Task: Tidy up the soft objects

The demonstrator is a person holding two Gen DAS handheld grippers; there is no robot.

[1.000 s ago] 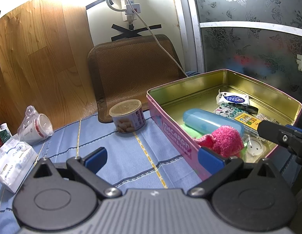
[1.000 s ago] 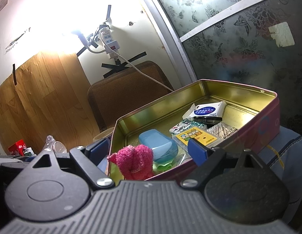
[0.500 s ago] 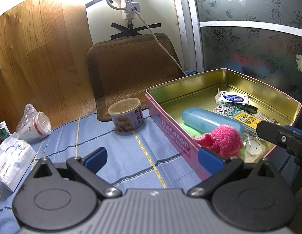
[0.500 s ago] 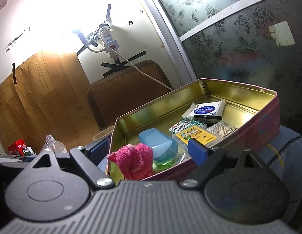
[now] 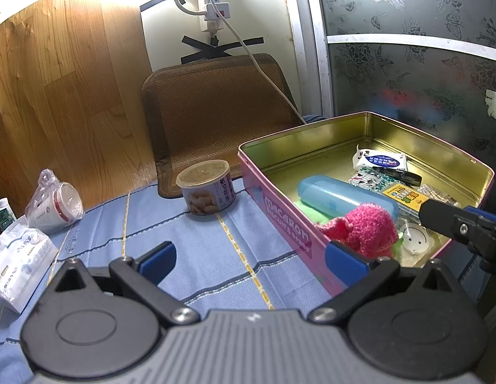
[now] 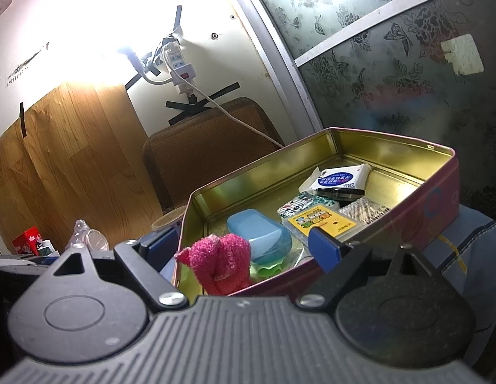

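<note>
Both your left tongs [image 5: 251, 257] and right tongs [image 6: 241, 244] gape wide, holding nothing. The pink fuzzy cloth [image 6: 220, 264] lies inside the pink tin [image 5: 280, 220], at its near corner, six o'clock from the blue case [image 6: 259, 235].

Left gripper [image 5: 251, 256]: no change in place or in the gap between its fingers.
Right gripper [image 6: 241, 246]: no change; fingers as wide apart as before.
Pink knitted cloth [image 6: 220, 267]: not moved inside the tin [image 6: 392, 153].
Left wrist view: the scene sits a hair higher than a second ago, too slight to count as a move.
</note>
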